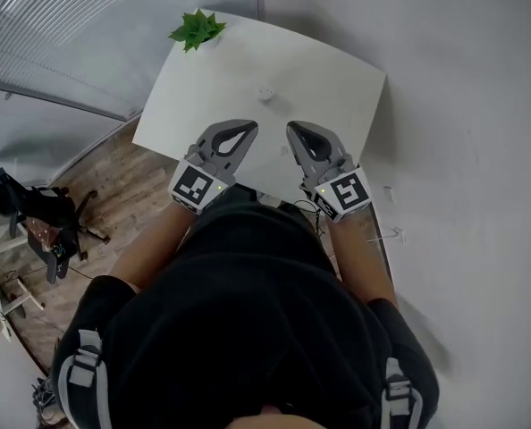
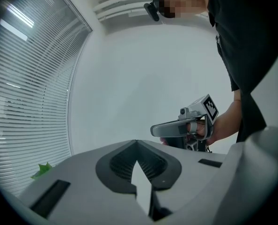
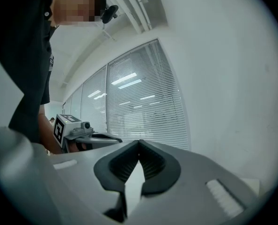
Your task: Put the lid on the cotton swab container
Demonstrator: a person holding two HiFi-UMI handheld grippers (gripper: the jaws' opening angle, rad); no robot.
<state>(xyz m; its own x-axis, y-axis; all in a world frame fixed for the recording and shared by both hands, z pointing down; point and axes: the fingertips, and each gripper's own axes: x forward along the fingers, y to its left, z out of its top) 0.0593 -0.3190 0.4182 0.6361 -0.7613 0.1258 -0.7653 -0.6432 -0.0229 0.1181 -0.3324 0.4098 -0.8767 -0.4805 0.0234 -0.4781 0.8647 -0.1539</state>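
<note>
A small white round container (image 1: 265, 92) stands near the middle of the white table (image 1: 337, 88); it is too small to tell whether a lid is on it. My left gripper (image 1: 249, 128) hovers over the table's near part, short of the container and slightly left of it, jaws shut with nothing between them. Beside it on the right, my right gripper (image 1: 291, 129) is also shut and empty. Both gripper views point up at walls and blinds and show neither the table nor the container. The left gripper view shows its own closed jaws (image 2: 137, 142) and the right gripper (image 2: 154, 130). In the right gripper view, the closed jaws (image 3: 139, 142) and the left gripper (image 3: 117, 139) appear.
A green potted plant (image 1: 197, 29) sits at the table's far left corner. An office chair (image 1: 42, 217) stands on the wooden floor to the left. Window blinds (image 3: 143, 102) and a plain wall (image 2: 143, 78) surround the table. The person's body is close against the near edge.
</note>
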